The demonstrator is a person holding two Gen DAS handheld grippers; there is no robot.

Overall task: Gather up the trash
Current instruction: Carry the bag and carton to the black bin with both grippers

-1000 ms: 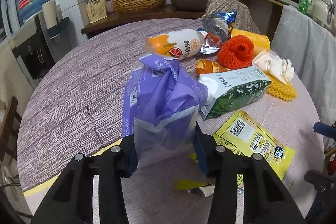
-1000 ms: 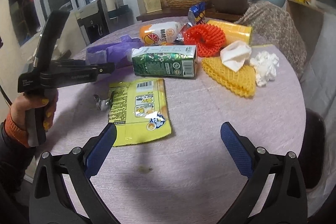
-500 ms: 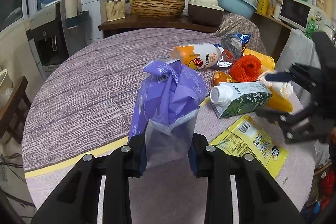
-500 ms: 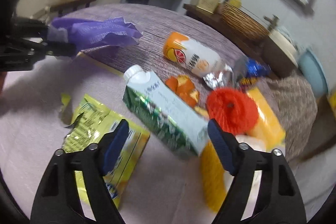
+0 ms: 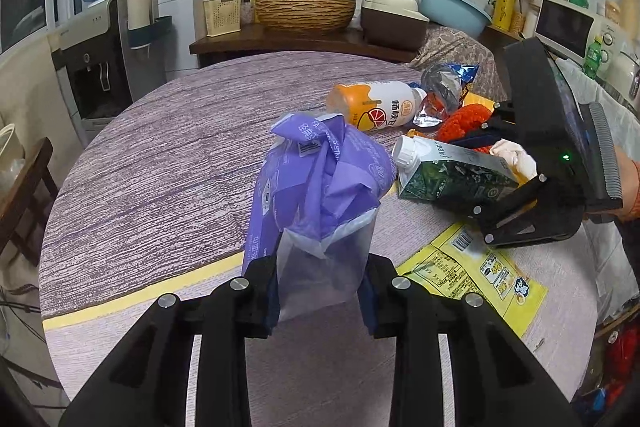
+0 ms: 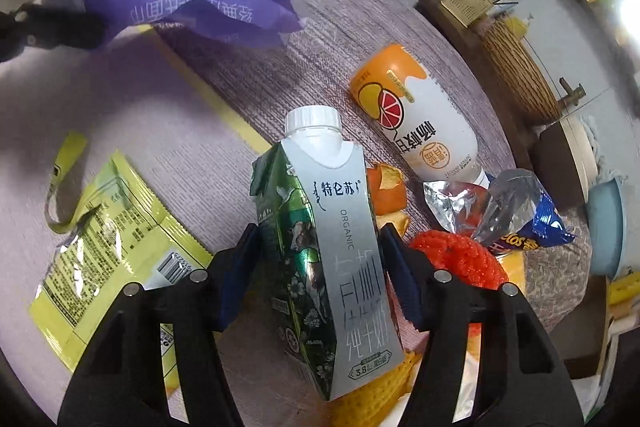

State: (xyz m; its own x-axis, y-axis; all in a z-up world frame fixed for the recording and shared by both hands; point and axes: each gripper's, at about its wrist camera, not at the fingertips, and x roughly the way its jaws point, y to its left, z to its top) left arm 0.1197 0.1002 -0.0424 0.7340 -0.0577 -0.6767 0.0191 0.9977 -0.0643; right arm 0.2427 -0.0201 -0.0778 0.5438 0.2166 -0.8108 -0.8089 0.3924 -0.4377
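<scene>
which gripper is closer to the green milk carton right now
Right. The right gripper straddles the green milk carton, its jaws just closing, a blue pad at each side. The left gripper stays apart from it, clamped on the purple trash bag.

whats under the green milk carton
The milk carton lies partly over yellow foam netting, with orange peel beside it. Whatever else lies beneath is hidden by the carton itself.

Black plastic left gripper, blue pads, silver screw heads, matching right gripper, orange sleeve cuff
</scene>
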